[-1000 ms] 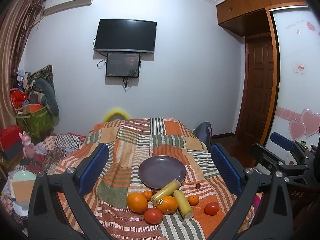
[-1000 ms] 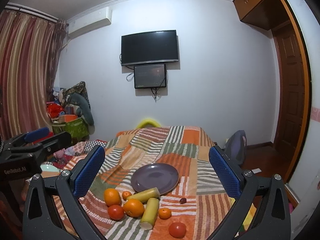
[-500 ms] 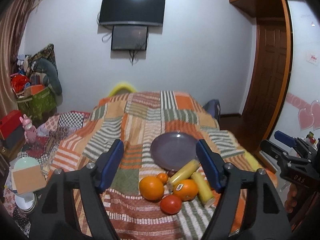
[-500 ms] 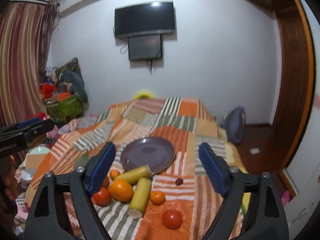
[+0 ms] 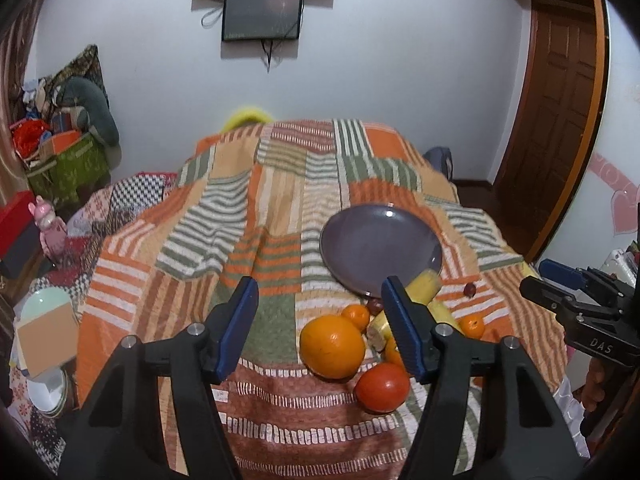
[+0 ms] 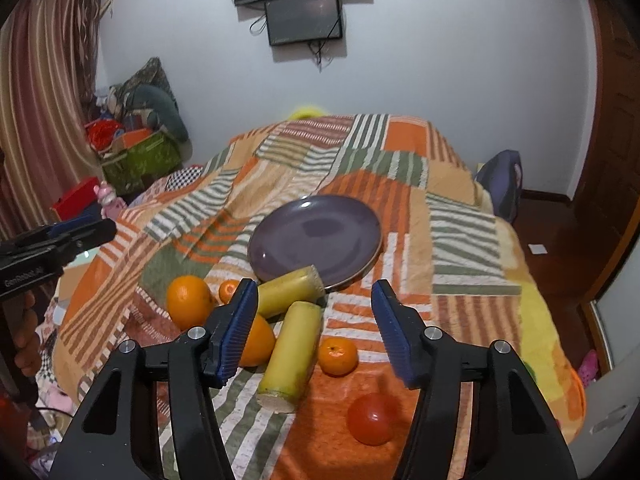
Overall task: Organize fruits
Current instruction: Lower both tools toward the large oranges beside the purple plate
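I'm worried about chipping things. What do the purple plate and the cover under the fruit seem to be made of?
The purple plate looks like glazed ceramic, perhaps melamine: glossy, with light glints. The cover looks like soft woven cloth: matte, wrinkled, striped patchwork.

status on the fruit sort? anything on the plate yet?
Done: nothing. The purple plate holds no fruit; one yellow piece only leans on its near rim.
In hand: nothing. The left gripper and the right gripper are both open above the pile.
Left: everything, including the big orange, the tomato and the small mandarin on the blanket.
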Available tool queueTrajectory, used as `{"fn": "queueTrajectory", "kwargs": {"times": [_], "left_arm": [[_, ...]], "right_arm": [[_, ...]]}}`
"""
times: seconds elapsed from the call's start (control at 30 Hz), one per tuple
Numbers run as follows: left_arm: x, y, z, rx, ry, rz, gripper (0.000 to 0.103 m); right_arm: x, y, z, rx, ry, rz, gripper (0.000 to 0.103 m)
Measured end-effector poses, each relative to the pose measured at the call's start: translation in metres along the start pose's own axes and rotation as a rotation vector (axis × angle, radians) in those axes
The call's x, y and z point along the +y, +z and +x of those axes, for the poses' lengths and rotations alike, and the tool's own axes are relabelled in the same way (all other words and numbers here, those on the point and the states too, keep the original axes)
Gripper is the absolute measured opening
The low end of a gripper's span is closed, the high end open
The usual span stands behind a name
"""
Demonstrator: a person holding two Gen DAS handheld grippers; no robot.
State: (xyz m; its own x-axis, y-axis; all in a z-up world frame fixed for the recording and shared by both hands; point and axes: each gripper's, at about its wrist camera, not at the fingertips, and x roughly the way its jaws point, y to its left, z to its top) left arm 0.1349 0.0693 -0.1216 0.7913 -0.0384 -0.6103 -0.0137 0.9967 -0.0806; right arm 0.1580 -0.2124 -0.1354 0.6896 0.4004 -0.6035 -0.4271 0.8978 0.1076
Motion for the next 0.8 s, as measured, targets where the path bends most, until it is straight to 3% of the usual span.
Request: {"fn": "queueTrajectory", "kwargs": {"times": [0.43,0.8], "left_arm": [[0.01,-0.026,0.056,0.168,-0.017,-0.003,0.064],[0.006,-0.037,0.081,0.232,-0.063,0.002,0.064]], "right_arm": [[0.022,-0.014,0.056,0.177,0.12,-0.013,0.056],[0.038,-0.02,0.087,0.26,0.178,-0.041,0.056]]}}
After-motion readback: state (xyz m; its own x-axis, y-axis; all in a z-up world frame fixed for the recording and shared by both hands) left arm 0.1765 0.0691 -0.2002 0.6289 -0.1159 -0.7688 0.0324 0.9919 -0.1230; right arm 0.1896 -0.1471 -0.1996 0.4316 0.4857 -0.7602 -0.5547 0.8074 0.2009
